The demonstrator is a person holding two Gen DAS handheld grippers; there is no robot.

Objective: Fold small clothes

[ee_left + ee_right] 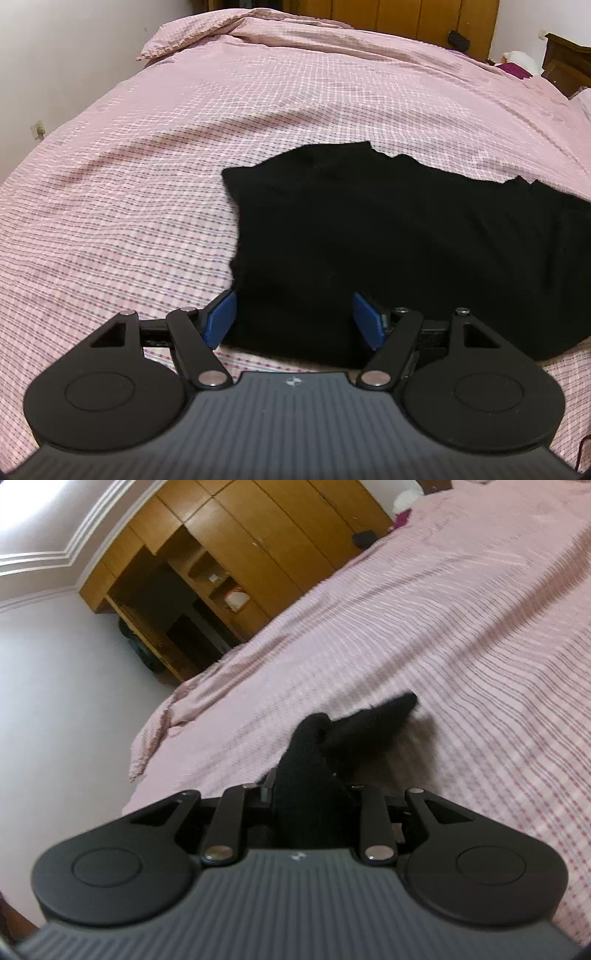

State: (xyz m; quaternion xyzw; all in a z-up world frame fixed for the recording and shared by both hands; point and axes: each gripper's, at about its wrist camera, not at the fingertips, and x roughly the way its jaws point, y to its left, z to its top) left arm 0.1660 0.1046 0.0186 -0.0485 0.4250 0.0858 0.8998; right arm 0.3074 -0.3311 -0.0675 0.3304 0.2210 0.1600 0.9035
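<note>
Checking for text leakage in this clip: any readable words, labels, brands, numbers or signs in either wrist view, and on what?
None readable.
Left gripper body: small round emblem, no legible text.
Right gripper body: same kind of mark, blurred.
Black garment, pink checked bedcover, wooden wardrobe: no print or label visible.
Wardrobe shelf items: too small to tell.

Left hand-held gripper [294, 319] gapes wide; right hand-held gripper [310, 794] is nearly closed.

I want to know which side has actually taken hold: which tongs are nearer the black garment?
Right. The right tongs are clamped on a bunch of the black garment; the left tongs stand open astride its near edge.
</note>
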